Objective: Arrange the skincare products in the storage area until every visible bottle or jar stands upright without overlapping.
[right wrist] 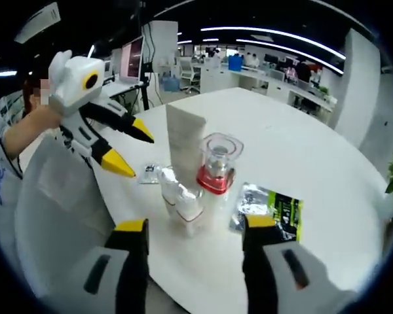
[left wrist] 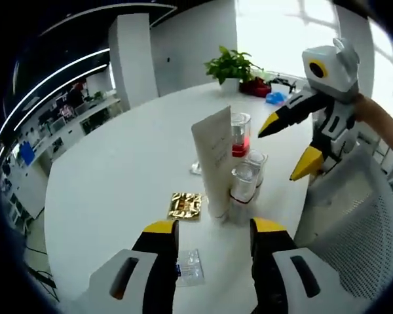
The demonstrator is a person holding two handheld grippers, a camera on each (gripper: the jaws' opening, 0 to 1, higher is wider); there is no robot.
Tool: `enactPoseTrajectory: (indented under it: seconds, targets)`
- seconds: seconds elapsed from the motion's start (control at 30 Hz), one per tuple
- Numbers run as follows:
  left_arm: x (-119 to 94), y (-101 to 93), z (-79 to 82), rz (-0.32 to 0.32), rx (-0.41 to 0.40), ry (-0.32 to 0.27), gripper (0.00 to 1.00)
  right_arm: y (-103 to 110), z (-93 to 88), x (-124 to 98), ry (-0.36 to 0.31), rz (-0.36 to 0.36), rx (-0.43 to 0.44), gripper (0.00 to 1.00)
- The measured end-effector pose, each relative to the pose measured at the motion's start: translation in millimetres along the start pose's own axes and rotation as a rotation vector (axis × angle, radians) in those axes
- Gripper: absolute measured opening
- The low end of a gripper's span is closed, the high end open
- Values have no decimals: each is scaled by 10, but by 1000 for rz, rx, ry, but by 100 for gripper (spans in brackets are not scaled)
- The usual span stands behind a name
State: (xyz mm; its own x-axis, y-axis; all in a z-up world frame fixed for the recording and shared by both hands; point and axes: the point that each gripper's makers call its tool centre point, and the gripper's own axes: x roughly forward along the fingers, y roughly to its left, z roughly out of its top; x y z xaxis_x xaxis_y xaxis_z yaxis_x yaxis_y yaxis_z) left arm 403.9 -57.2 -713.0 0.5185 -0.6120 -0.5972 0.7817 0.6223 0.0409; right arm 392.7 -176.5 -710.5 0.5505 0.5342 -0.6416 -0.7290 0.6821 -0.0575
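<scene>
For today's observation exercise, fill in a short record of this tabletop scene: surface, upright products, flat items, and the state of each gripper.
surface: round white table
upright products: tall white squeeze tube, standing on its cap; clear jar with red base; two small clear bottles, all clustered close together
flat items: gold foil sachet; small clear sachet; silver and green-black sachets
left gripper: open, holding nothing, short of the tube
right gripper: open, holding nothing, near the bottles
background: potted green plant
</scene>
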Motion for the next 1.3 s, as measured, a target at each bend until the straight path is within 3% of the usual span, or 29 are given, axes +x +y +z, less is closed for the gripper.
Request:
enactPoseTrajectory:
  seconds: [0.63, 1.03, 1.3]
  targets:
    - [-288, 48, 63, 33, 32, -6, 60, 10, 197, -163, -81, -23, 4, 79]
    - [-455, 80, 79, 31, 27, -13, 72, 55, 236, -248, -72, -23, -12, 88]
    - [-551, 96, 73, 19, 16, -12, 83, 29, 208, -297, -60, -66, -8, 93]
